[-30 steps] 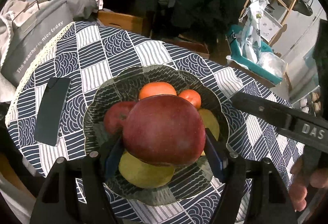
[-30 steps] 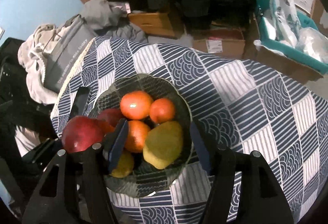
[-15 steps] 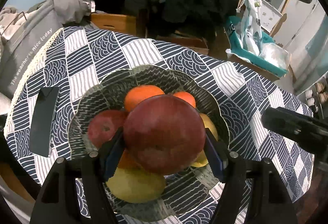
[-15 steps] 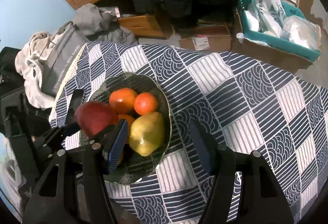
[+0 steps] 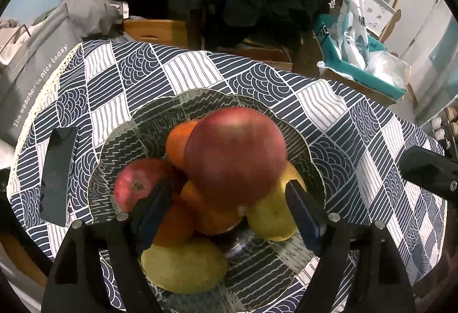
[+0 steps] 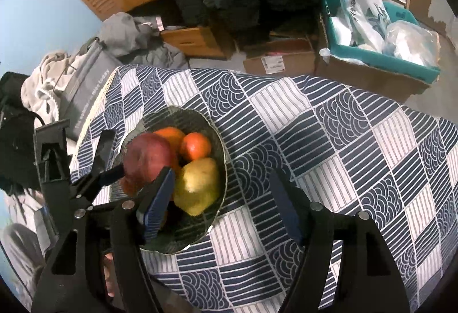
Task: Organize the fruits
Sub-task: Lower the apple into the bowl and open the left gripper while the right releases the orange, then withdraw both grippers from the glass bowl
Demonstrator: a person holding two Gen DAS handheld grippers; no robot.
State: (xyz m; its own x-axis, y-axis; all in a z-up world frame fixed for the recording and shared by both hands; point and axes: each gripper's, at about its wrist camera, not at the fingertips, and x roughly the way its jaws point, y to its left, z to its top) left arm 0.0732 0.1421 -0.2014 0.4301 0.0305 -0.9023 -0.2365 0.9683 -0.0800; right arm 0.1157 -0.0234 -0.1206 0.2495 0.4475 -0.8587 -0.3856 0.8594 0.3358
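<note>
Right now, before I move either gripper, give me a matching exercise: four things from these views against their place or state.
Things:
1. large red apple
2. flat black phone
3. smaller red apple
4. right gripper

Places or states:
A. lying on the navy-and-white patterned tablecloth, outside the bowl
B. jaws apart, holding nothing
C. topmost on the fruit pile
D. low in the scalloped glass bowl, on the phone's side

Pairs: 1-C, 2-A, 3-D, 4-B
</note>
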